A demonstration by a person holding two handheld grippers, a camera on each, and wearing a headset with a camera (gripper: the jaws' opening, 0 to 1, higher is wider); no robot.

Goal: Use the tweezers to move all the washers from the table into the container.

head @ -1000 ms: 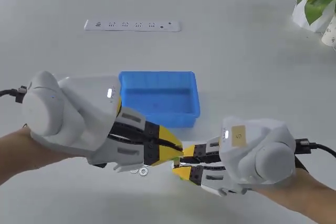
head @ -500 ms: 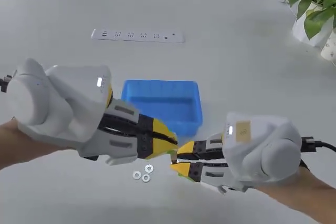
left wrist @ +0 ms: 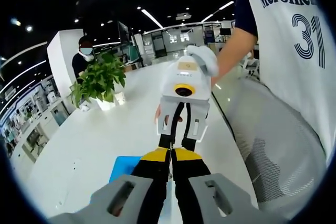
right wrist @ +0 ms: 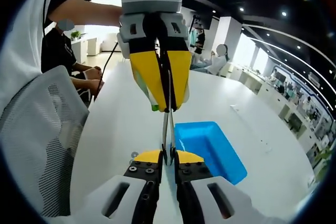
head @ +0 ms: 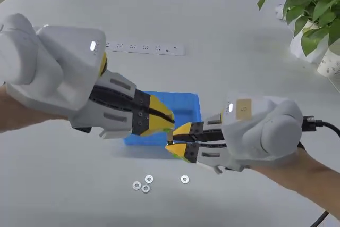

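Thin metal tweezers [right wrist: 168,129] bridge the two grippers, which meet tip to tip. My right gripper [head: 175,141] is shut on one end and my left gripper [head: 166,120] is shut on the other. Both hang above the table, in front of the blue container [head: 183,99], whose near-left part they hide. Several small silver washers lie on the table below: a tight cluster [head: 144,184] and a single one [head: 185,179] to its right. The right gripper view looks along its own jaws [right wrist: 168,157] at the left gripper's yellow jaws [right wrist: 167,106], with the container [right wrist: 210,148] to the right.
A white power strip [head: 144,48] lies beyond the container. A potted plant [head: 311,9] stands at the far right corner of the table. A black cable [head: 321,127] trails from the right gripper. People sit in the background of the right gripper view.
Both grippers have risen off the table together with the tweezers, up toward the container's front. The washers they had covered now lie in the open, with one apart on the right.
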